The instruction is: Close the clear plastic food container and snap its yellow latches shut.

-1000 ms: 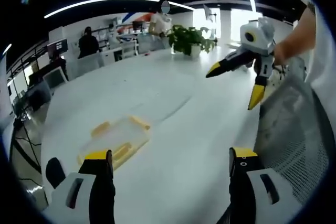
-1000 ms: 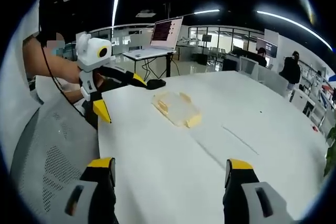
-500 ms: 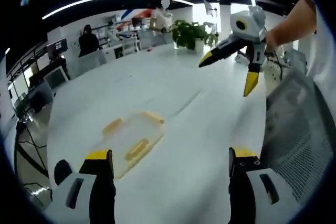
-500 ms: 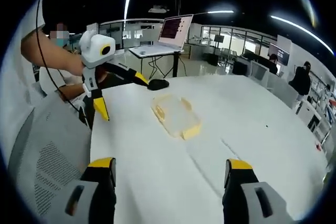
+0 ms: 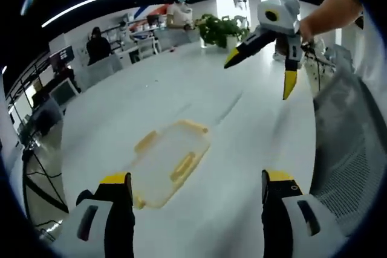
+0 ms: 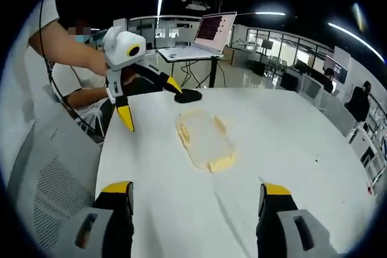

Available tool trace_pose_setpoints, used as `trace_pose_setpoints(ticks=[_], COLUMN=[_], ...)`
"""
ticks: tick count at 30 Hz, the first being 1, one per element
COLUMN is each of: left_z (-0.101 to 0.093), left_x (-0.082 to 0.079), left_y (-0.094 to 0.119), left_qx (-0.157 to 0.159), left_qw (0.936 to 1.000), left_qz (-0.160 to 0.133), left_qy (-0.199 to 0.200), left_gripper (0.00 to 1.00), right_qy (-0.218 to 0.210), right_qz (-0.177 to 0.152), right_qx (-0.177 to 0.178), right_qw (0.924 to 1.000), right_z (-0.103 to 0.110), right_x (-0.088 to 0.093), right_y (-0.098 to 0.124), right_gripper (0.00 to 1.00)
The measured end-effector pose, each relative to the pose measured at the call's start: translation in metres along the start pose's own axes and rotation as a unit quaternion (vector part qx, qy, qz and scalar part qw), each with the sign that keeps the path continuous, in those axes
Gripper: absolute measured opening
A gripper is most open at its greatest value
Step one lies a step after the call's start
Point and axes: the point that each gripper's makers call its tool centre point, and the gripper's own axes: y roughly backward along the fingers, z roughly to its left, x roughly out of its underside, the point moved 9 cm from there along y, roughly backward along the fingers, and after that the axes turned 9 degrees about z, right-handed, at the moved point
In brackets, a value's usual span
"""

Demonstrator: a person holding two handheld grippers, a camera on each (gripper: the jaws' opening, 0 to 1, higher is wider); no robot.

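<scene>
Open-plan office, big white worktop [image 5: 199, 83], and the container [image 5: 166, 161] sits flat on it, well apart from both tools.

Going left to right in the left gripper view: a dark lump, maybe a mouse, pokes out behind the left jaw, then the container just ahead of and between the jaws of the left hand-held gripper [image 5: 196, 185], which stand wide apart with nothing in them. Further right and up in the air is the right hand-held gripper [image 5: 266, 67], also spread wide and empty, with a mesh chair [image 5: 351, 143] under it and a plant [image 5: 221, 28] at the far end of the worktop.

In the right gripper view the left hand-held gripper [image 6: 148, 101] hovers beside the container [image 6: 204, 138], near the dark mouse-like thing [image 6: 188, 95], while the right one's own jaws [image 6: 196, 194] frame the near end.

Handling guess: thin clear plastic, so very light and a bit flexy, and it'll skate on that smooth top if you push sideways. The lid looks like it's already lying on the base, though I can't tell if it's seated. I count yellow latches [image 5: 184, 166] along both long sides and the ends; whether any are snapped I can't say. I'd pin the body down flat with one tool and press each latch from above at its outer edge. Don't pinch the clear walls hard, they'll bow or crack.
</scene>
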Motion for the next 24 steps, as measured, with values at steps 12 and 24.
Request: trace_pose_setpoints(ticks=[12,24], left_z=[0.022,0.045], left_x=[0.009,0.012], left_y=[-0.01,-0.02], left_qx=[0.019,0.034], left_qw=[0.9984,0.9951], left_qz=[0.039,0.068], left_qy=[-0.037,-0.064], left_gripper=[0.84,0.83], right_qy=[0.032,0.06], right_qz=[0.024,0.043], right_qx=[-0.027,-0.047], right_qw=[0.9988,0.9962], right_z=[-0.017,-0.032], right_x=[-0.014,-0.025], right_y=[-0.022,-0.041], right_gripper=[0.84,0.84])
